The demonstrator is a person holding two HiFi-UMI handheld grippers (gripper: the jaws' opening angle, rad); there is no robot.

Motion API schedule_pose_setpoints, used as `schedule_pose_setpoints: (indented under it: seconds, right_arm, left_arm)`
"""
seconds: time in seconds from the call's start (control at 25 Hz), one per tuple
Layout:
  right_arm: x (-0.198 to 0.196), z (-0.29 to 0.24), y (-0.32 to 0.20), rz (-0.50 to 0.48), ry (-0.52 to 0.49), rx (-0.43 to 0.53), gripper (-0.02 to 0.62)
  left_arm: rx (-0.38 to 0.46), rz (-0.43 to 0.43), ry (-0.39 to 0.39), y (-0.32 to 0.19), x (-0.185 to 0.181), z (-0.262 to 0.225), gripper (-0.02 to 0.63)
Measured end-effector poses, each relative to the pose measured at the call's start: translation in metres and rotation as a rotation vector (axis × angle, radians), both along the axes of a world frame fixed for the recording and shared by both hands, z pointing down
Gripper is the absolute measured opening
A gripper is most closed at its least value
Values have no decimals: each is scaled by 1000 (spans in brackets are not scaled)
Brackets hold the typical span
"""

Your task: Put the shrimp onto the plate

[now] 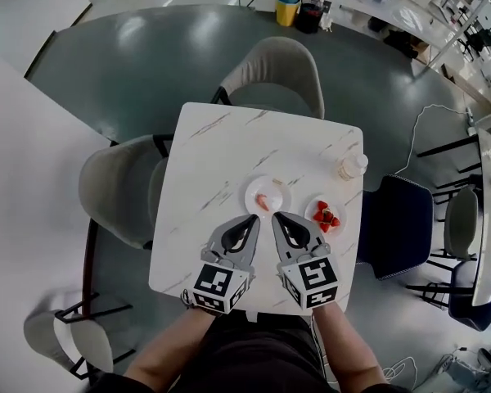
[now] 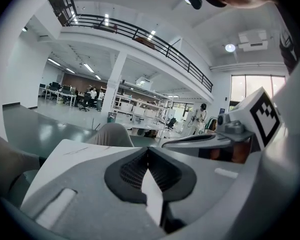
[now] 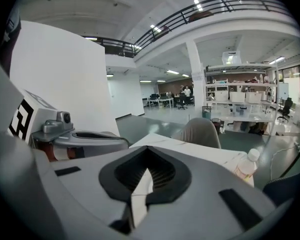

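Observation:
A white plate (image 1: 272,186) lies near the table's middle with one pinkish shrimp (image 1: 263,202) on it. To its right a smaller white dish (image 1: 311,211) holds several red shrimp (image 1: 326,217). My left gripper (image 1: 254,218) and right gripper (image 1: 275,217) hover side by side just in front of the plate, tips pointing at it. Both are shut with nothing between the jaws, as the left gripper (image 2: 148,152) and right gripper (image 3: 148,153) show in their own views. Neither plate shows in the two gripper views.
A small plastic bottle (image 1: 352,166) stands at the marble table's (image 1: 221,154) right edge, the same bottle (image 3: 246,166) showing in the right gripper view. Grey chairs stand at the far side (image 1: 274,76) and left (image 1: 119,188), a dark blue chair (image 1: 397,223) at the right.

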State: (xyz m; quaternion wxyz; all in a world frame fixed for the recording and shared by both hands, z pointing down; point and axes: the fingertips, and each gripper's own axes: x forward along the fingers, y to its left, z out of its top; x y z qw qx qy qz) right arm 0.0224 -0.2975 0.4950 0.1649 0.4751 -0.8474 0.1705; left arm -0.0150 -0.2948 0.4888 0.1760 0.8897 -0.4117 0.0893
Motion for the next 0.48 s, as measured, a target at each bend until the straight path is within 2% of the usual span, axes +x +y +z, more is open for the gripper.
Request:
schedule_pose_setpoints:
  seconds: [0.28,0.48]
  right_arm:
    - [-7,-60,25,-6,-31,83,2]
    - [-11,-95,35,-12,1,147,0]
  left_arm:
    - [62,16,13,17,-5,-57,9]
    - [93,35,34,30,-5,-91,9]
